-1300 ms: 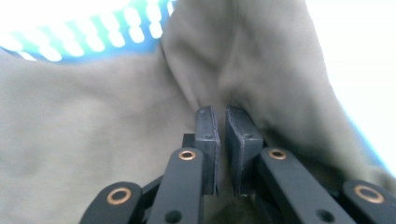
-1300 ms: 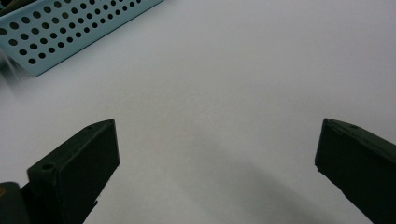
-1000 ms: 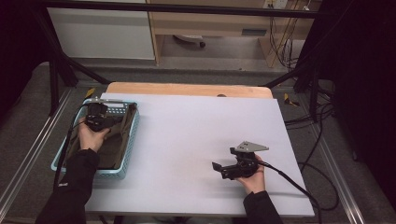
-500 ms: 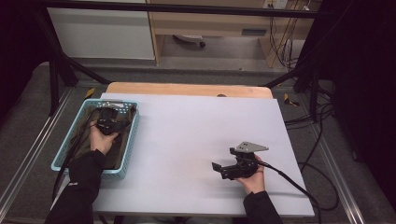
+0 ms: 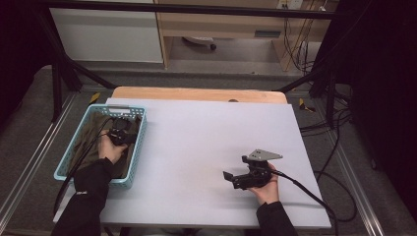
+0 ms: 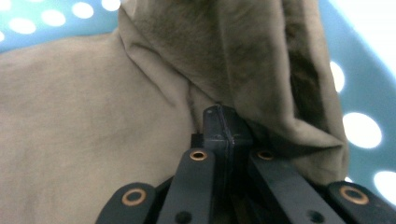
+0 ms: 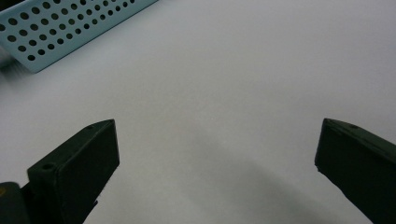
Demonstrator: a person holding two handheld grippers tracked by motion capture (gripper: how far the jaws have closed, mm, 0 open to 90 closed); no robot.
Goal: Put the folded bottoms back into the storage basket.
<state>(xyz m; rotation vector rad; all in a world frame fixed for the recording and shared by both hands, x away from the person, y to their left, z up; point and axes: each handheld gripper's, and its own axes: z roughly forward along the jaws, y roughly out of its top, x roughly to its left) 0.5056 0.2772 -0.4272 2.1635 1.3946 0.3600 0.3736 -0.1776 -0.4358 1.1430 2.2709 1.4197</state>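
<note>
Though reaching deep into the light-blue perforated plastic basket at the near-left corner of the white surface in the high view, left hand-held gripper low on the crumpled olive-green cloth heaped inside. Right hand-held gripper resting well apart on the bare surface near the front edge, grey three-cornered plate on top, nothing beside it.

In the left gripper view, left hand-held gripper with jaws pressed fully together, a fold of the olive cloth pinched at the tips and bunched up around them; dotted blue basket wall close behind.

In the right gripper view, right hand-held gripper with jaws spread wide, holding nothing, only plain white surface between them and a corner of the perforated basket at top left.

Judged from this: grip on the cloth made, cloth not yet lifted out. Left to do, most likely: raising it clear of the basket and bringing it onto the surface, where the waiting right side could take a share.
</note>
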